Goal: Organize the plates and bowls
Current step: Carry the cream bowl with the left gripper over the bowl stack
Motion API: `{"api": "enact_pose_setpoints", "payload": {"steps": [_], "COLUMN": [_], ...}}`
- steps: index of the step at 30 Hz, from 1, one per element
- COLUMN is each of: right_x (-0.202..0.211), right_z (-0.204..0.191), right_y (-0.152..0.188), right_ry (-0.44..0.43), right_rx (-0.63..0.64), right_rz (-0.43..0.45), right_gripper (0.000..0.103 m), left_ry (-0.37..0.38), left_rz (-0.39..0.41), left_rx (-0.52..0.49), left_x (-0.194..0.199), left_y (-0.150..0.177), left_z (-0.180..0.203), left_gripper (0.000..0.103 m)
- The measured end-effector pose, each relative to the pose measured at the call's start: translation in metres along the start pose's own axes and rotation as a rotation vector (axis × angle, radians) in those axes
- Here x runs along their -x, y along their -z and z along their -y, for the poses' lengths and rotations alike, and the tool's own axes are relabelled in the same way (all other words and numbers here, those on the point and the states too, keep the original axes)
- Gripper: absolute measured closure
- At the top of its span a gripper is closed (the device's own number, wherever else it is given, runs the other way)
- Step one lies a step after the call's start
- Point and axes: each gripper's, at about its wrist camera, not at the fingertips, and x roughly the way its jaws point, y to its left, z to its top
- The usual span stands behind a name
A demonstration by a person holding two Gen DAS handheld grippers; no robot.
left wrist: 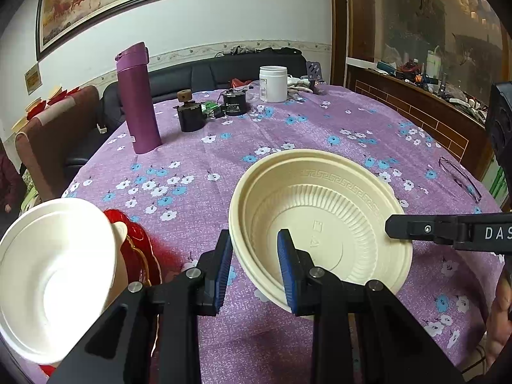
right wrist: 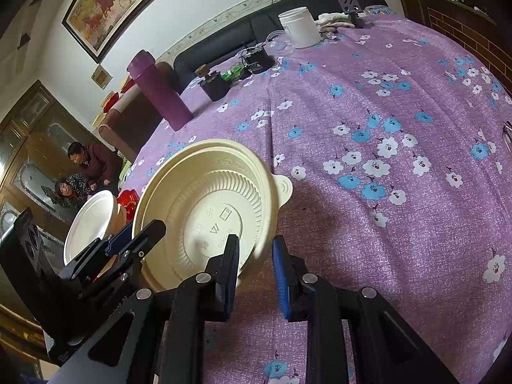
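Two cream bowls (left wrist: 320, 220) sit nested on the table (left wrist: 320, 121); left gripper (left wrist: 256, 268) straddles their near rim, fingers wide. Right gripper (right wrist: 254, 276) likewise gapes over the rim. White bowl (left wrist: 54, 275) and red plate (left wrist: 140, 249) look unsorted.

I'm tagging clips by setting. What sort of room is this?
Likely a home dining or living room: a table under a purple floral cloth, a dark sofa behind it, a framed horse painting on the wall, and a cabinet to the side.
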Motion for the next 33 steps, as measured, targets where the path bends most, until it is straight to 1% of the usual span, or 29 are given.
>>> {"api": "enact_pose_setpoints", "payload": {"steps": [8,13,21,28,33], "right_x": [0.005,0.011,0.023,0.023,0.022], "right_z": [-0.005,-0.014,-0.046,-0.067,-0.090], "right_y": [-0.003,-0.010,-0.021,-0.029,-0.034], "right_ry": [-0.008,-0.030,-0.079,-0.131,-0.161], "right_rx": [0.007,0.022,0.082,0.098,0.132], "right_rz": [0.009,0.017,0.041,0.031,0.034], "right_gripper": [0.080,0.080,0.080,0.080,0.080], "left_ry": [-0.009,-0.024,-0.056,-0.079,-0.117], "left_rz": [0.020,0.057,0.114,0.140,0.158], "left_rx": [0.002,0.014,0.044,0.076,0.101], "left_x": [0.008,0.023,0.052,0.069,0.083], "left_y": [-0.004,-0.012,-0.024,-0.026,-0.026], "left_z": [-0.003,-0.011,-0.031,-0.052,-0.072], "left_gripper": [0.075,0.075,0.075,0.075,0.073]}}
